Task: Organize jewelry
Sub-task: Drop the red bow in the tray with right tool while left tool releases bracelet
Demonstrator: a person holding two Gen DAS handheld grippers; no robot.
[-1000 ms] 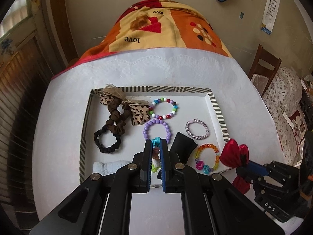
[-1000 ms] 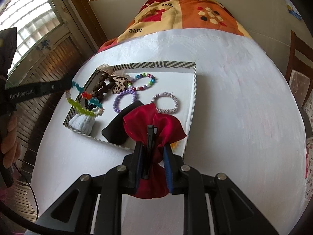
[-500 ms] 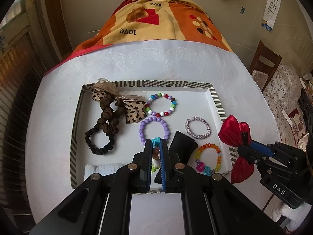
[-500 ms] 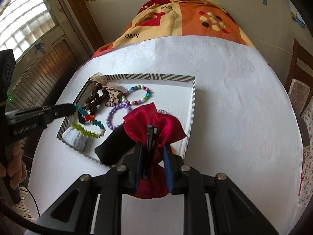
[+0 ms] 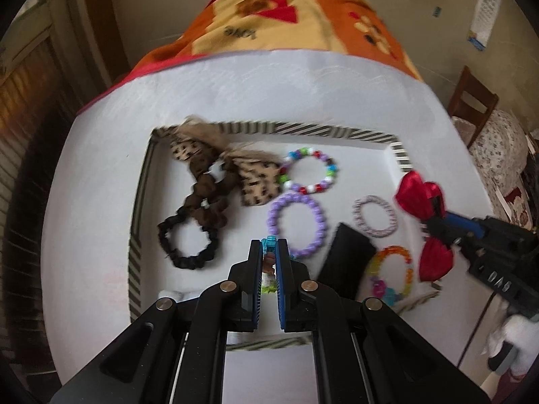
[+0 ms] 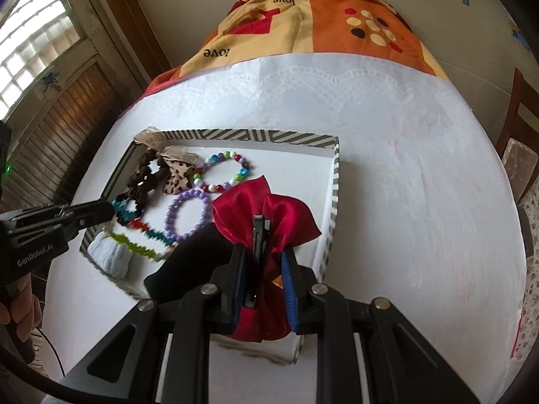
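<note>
A striped-rim white tray [image 5: 303,129] [image 6: 256,134] on the white table holds a purple bead bracelet [image 5: 296,224] [image 6: 187,213], a multicolour bead bracelet [image 5: 308,175] [image 6: 224,171], a silver bracelet [image 5: 374,217], a rainbow bracelet [image 5: 390,274], brown and black scrunchies [image 5: 198,212] and a black pouch [image 5: 345,266] [image 6: 188,266]. My left gripper [image 5: 269,245] [image 6: 101,212] is shut on a spiky colourful bracelet [image 5: 268,269] [image 6: 141,232] above the tray's near part. My right gripper [image 6: 262,259] [image 5: 438,222] is shut on a red satin bow clip [image 6: 266,222] [image 5: 421,198] over the tray's right side.
A leopard-print bow [image 5: 256,178] lies at the tray's back left, a white knitted piece [image 6: 111,256] at its near left corner. An orange blanket [image 5: 286,17] covers the far end. A wooden chair [image 5: 471,104] stands to the right.
Both grippers have moved forward over the tray, each keeping its hold. The red bow now sits further in over the tray's right side; the spiky bracelet hangs over the tray's near left.
</note>
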